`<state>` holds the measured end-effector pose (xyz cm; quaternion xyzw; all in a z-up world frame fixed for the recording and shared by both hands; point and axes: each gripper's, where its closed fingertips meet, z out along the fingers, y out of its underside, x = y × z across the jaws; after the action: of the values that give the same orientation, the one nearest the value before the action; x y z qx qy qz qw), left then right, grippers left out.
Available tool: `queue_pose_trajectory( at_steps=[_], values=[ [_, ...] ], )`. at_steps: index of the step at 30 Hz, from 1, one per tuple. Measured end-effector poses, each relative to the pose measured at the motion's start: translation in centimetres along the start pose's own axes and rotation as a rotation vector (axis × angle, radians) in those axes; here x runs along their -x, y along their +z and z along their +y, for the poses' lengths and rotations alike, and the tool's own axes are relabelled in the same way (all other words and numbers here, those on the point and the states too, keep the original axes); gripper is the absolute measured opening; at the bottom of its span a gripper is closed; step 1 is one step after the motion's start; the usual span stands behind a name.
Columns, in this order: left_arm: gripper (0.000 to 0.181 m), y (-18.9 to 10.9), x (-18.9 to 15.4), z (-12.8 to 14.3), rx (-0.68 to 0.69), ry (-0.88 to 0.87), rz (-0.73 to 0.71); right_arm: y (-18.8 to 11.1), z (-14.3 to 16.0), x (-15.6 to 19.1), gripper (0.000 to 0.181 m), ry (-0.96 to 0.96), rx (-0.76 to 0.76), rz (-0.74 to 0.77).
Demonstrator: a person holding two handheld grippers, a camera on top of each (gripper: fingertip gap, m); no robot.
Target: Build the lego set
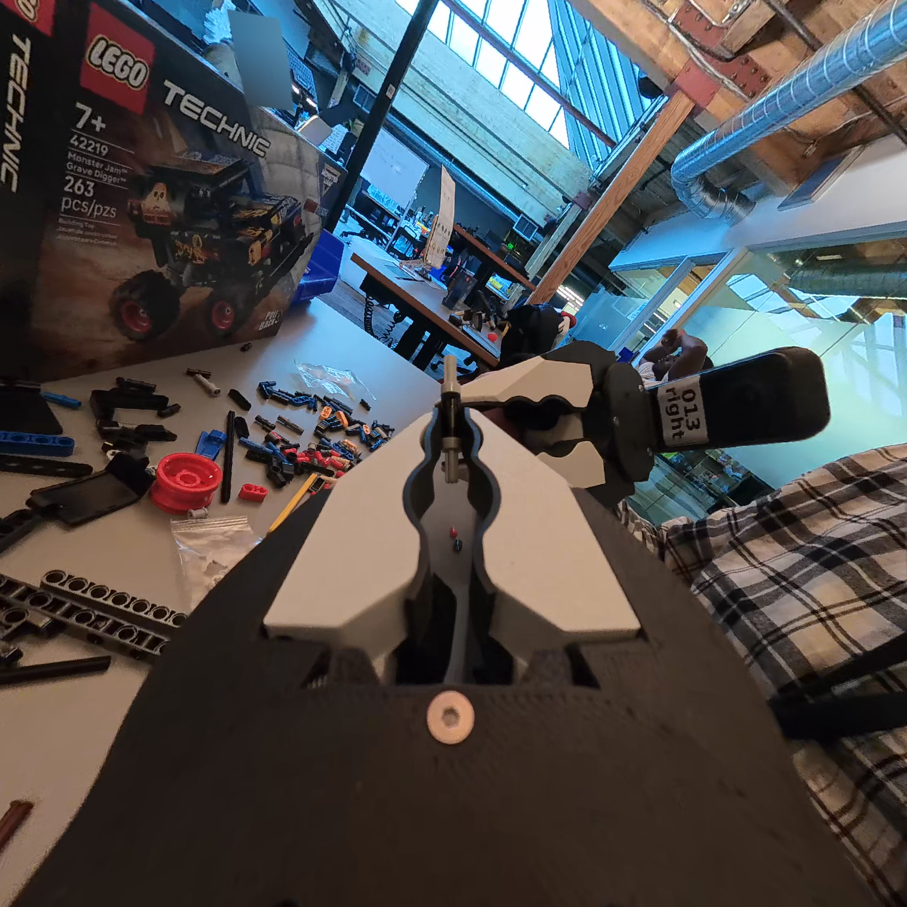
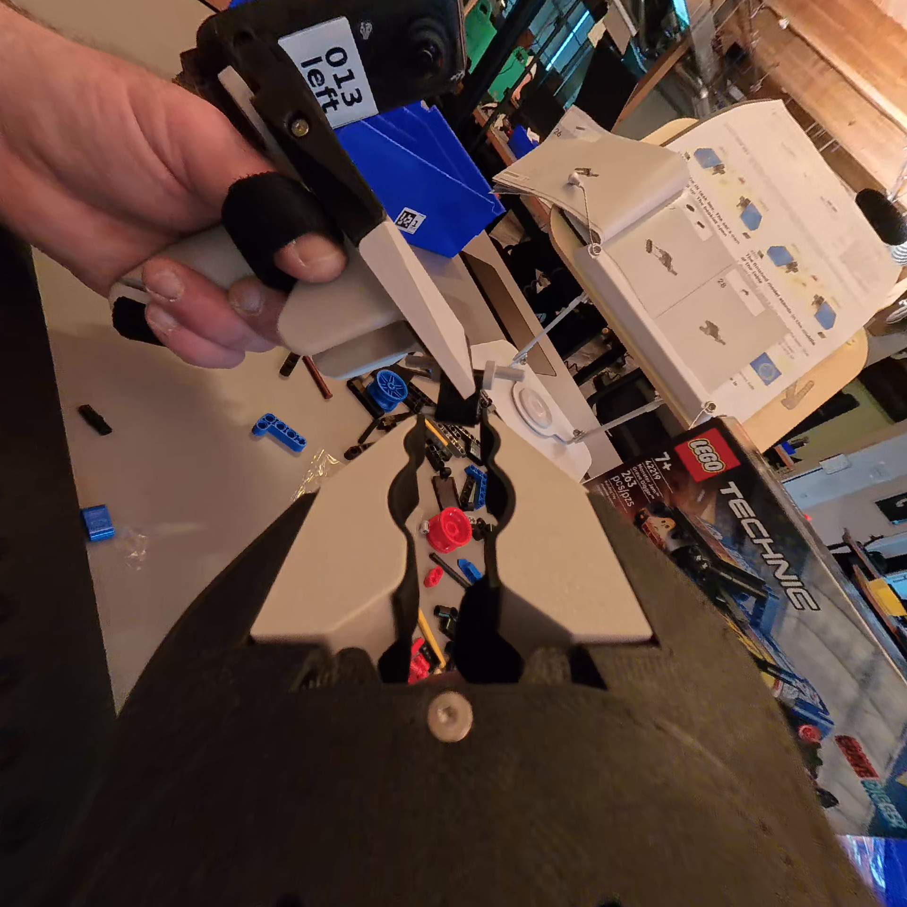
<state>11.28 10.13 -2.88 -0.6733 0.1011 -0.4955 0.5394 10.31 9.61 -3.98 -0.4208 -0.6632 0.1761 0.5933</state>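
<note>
My left gripper (image 1: 449, 417) is shut on a small assembly (image 1: 450, 423): a grey axle pin run through a short black piece, held up above the table. My right gripper (image 1: 466, 401) comes in from the right and meets the same assembly at its tip. In the right wrist view, my right gripper (image 2: 454, 417) has its fingertips on either side of the black piece (image 2: 456, 408). The left gripper (image 2: 466, 390) touches that piece from above, and a grey pin end (image 2: 505, 375) sticks out beside it. A hand (image 2: 122, 196) holds the left gripper.
Loose parts (image 1: 314, 441) lie scattered on the grey table (image 1: 343, 338), with a red wheel hub (image 1: 186, 481), long black beams (image 1: 98, 608) and a plastic bag (image 1: 211, 540). The set's box (image 1: 172, 221) stands behind. An instruction booklet (image 2: 687, 275), a blue bin (image 2: 417, 176), a blue hub (image 2: 387, 390) and a blue L-beam (image 2: 279, 432) are nearby. The grippers are tip to tip, or close to it.
</note>
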Motion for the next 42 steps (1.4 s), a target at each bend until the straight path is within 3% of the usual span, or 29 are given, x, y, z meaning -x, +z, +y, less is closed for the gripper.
queue_pose_trajectory(
  at_steps=[7, 8, 9, 25, 34, 42],
  values=[
    [0.005, 0.2, -0.1, 0.3, 0.007, -0.010, 0.006, 0.0, -0.3, 0.3, 0.037, -0.009, 0.001, -0.015],
    [0.005, 0.3, -0.1, 0.4, 0.012, -0.008, 0.009, 0.1, -0.2, 0.3, 0.024, -0.028, 0.011, -0.008],
    [0.005, 0.3, -0.1, 0.4, 0.016, -0.004, 0.004, 0.1, -0.1, 0.3, 0.023, -0.042, 0.014, -0.007],
    [0.005, 0.6, -0.1, 1.1, 0.056, 0.013, 0.007, -0.1, 0.2, 0.6, 0.020, -0.088, 0.019, -0.082],
    [0.006, 0.6, -0.3, 0.9, 0.049, 0.020, 0.014, -0.3, -0.1, 0.4, 0.020, 0.123, -0.065, -0.182],
    [0.013, 0.4, -0.5, 1.5, 0.135, 0.058, 0.042, -0.4, 0.4, 1.1, 0.021, -0.051, -0.018, -0.183]
  ],
)
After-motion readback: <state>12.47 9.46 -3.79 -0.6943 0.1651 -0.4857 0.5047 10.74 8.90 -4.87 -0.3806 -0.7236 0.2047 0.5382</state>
